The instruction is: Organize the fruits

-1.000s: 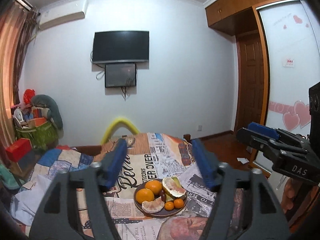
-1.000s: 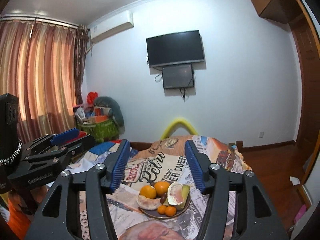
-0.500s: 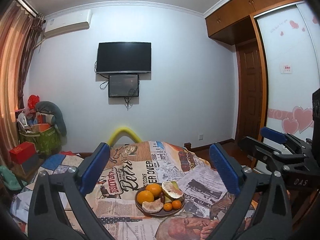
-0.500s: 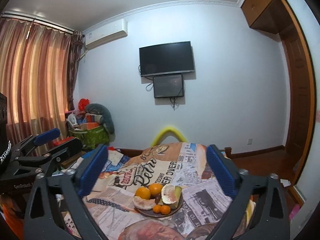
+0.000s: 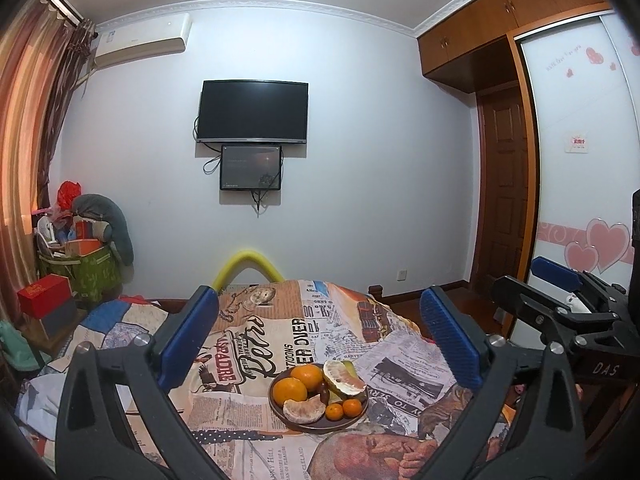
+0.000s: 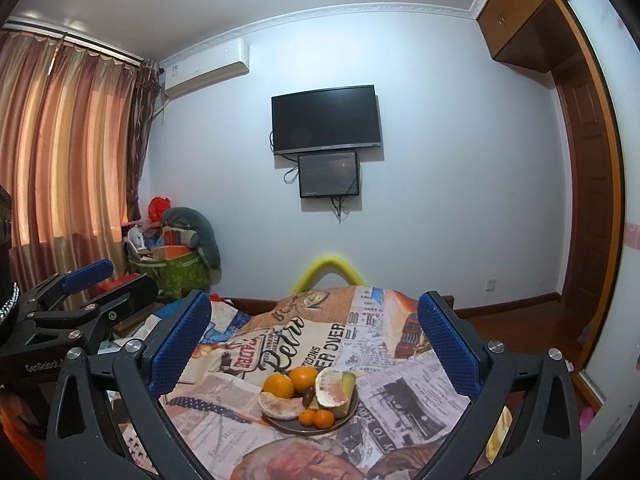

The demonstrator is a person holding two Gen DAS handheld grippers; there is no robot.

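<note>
Both claws were spread wide with nothing between the pads, their jaws having just opened. The left claw [image 5: 320, 336] and right claw [image 6: 316, 340] pointed roughly level at a brown plate [image 5: 308, 426] resting on the newspaper-print cloth [image 5: 256, 344]. The plate held two oranges [image 5: 295, 391], two small tangerines [image 5: 343, 410], a peeled citrus piece [image 5: 304, 411] and a cut pomelo [image 5: 342, 380]. Each claw hung well short of the plate.
</note>
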